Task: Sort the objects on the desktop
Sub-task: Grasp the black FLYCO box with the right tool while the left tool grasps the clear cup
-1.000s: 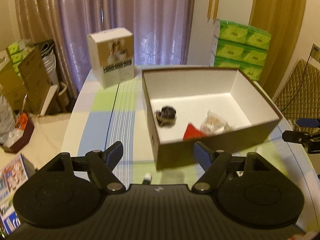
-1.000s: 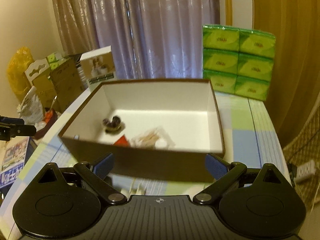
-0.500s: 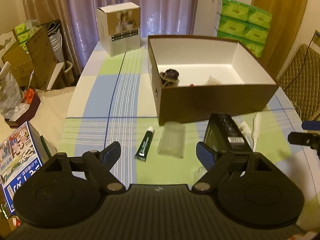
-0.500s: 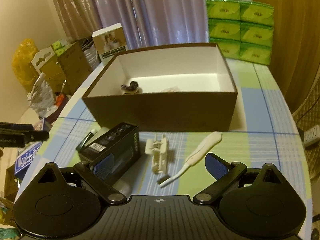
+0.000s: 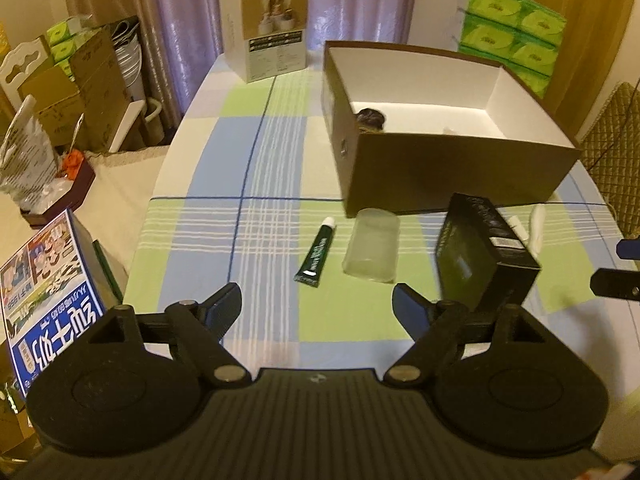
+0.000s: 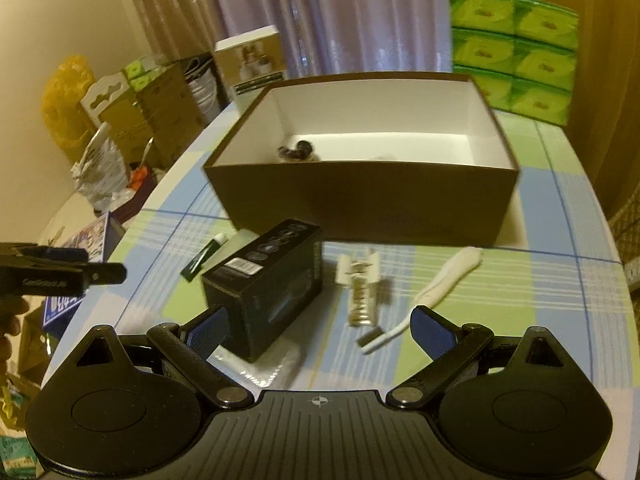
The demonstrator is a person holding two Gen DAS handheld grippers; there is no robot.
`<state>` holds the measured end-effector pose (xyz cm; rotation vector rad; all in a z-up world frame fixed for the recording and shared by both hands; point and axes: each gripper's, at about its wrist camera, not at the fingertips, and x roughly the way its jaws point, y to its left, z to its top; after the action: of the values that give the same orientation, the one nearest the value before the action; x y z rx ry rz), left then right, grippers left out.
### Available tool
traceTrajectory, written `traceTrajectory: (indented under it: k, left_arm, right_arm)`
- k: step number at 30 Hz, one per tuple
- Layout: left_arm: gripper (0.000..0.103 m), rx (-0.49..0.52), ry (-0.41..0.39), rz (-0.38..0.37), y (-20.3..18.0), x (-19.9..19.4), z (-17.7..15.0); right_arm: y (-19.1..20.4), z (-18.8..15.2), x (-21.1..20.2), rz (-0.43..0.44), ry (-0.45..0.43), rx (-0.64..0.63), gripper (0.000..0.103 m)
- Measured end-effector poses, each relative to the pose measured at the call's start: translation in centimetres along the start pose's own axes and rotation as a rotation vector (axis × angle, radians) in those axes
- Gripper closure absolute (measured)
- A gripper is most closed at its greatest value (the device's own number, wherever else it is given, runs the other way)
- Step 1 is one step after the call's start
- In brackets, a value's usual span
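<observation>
Below the brown box (image 6: 360, 204), at frame centre, a black carton (image 6: 264, 280) and white brush (image 6: 436, 284) were left unsorted on the surface; both grippers' fingers (image 6: 432, 330) were spread, empty; a grasp was judged next

Both the left gripper (image 5: 314, 300) and the right gripper (image 6: 320, 324) hover with jaws spread wide, empty.
</observation>
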<state>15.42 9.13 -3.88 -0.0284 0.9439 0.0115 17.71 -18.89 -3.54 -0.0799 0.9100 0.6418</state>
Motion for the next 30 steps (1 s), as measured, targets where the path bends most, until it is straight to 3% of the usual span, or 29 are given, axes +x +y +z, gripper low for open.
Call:
traceTrajectory:
  k: [17,23,25,30]
  left_arm:
    - [0.023,-0.038,0.057,0.030,3.2,2.9,-0.3]
    - [0.023,-0.034,0.075,0.016,3.5,4.2,-0.1]
    - [0.023,-0.032,0.083,0.011,3.5,4.6,0.0]
    - [0.024,-0.019,0.096,-0.008,3.2,5.7,0.3]
  right_arm:
    - [6.6,1.2,7.6,-0.005,0.051,-0.075,0.008]
    - [5.6,1.2,8.9,-0.051,0.080,-0.052,0.034]
    - [4.8,1.1,8.9,-0.038,0.099,-0.048,0.051]
    - [2.1,1.0,8.2,-0.082,0.118,-0.038,0.061]
